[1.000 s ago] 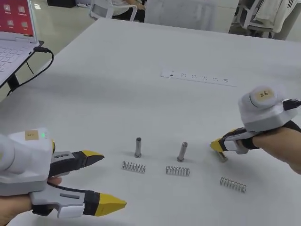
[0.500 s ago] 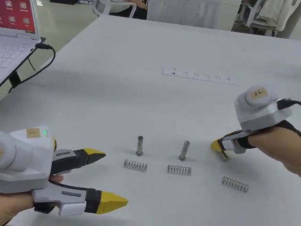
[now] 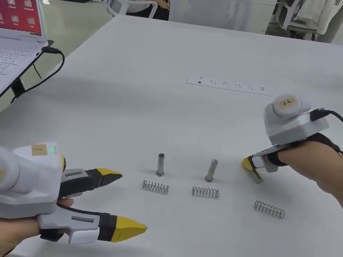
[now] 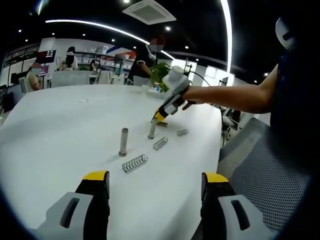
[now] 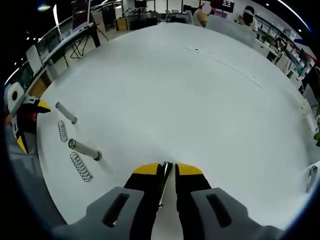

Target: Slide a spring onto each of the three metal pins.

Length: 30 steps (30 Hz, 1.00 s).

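Note:
Two metal pins stand upright on the white table: one on the left and one in the middle. A spring lies in front of each, left spring and middle spring; a third spring lies to the right. My right gripper is shut on the third pin, held tilted just above the table. Low at the left, my left gripper stands open with nothing between its jaws.
A laptop with a black cable sits at the far left corner. A white power strip lies flat beyond the pins. Chairs stand past the table's far edge.
The head view has shifted slightly. The right gripper's body has tipped a little to the left while its tip and the pin stay in place. The left gripper has not moved.

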Each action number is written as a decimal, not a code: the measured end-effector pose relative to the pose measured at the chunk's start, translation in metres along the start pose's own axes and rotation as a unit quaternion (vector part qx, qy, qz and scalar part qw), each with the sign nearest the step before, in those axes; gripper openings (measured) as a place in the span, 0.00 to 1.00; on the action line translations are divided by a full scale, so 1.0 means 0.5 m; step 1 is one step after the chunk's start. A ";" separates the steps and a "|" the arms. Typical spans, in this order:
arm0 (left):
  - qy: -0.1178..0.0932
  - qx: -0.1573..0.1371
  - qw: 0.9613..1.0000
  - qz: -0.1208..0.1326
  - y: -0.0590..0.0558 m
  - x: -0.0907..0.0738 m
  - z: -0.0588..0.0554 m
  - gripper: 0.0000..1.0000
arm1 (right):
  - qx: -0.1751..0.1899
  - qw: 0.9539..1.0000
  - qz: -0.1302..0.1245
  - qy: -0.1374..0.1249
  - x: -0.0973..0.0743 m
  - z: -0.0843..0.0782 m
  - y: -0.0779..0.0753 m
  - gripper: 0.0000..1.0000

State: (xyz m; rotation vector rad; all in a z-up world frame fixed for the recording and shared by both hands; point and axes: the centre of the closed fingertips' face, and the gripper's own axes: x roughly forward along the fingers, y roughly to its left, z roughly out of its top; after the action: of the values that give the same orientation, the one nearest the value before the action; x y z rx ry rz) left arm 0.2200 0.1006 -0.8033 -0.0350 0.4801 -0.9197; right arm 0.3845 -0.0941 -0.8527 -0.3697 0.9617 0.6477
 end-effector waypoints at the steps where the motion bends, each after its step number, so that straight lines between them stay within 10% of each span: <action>1: -0.001 -0.001 1.000 0.000 0.000 0.000 0.000 0.71 | 0.000 1.000 -0.003 0.002 0.001 -0.001 -0.001 0.09; 30: -0.003 0.002 1.000 -0.003 -0.004 -0.003 0.005 0.67 | 0.004 0.999 -0.041 0.020 0.000 -0.004 -0.001 0.05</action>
State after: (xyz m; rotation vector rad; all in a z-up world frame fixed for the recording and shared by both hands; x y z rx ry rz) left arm 0.2188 0.0999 -0.7998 -0.0355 0.4730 -0.9263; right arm 0.3834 -0.0958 -0.8536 -0.4135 0.9819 0.5637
